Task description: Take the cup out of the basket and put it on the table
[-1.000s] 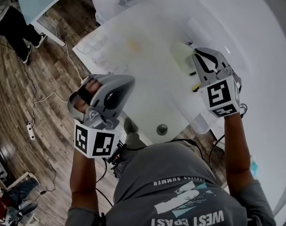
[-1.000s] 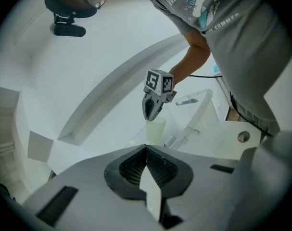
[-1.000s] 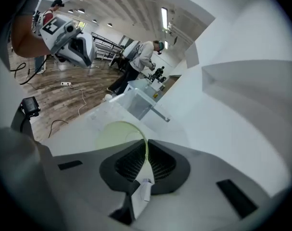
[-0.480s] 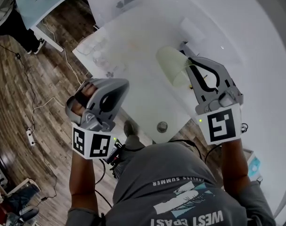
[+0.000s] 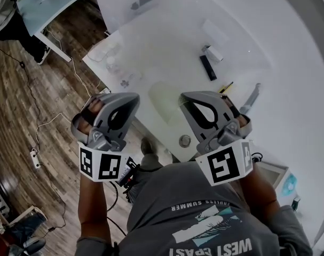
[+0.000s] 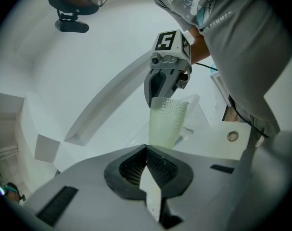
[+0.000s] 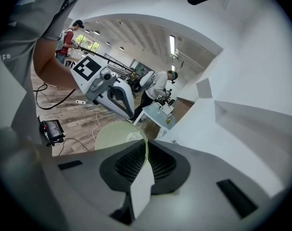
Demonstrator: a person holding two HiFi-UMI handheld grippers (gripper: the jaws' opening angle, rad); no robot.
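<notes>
Presently, the right gripper is closed on the rim of the pale green cup. Its own view looks into the cup's mouth and shows the thin wall pinched between the pads. The left gripper view adds the cup's dotted side, but the base is hidden. The left gripper has its jaws together, holding nothing. In the head view the cup is only a faint patch between both grippers, over the near edge of the white table.
</notes>
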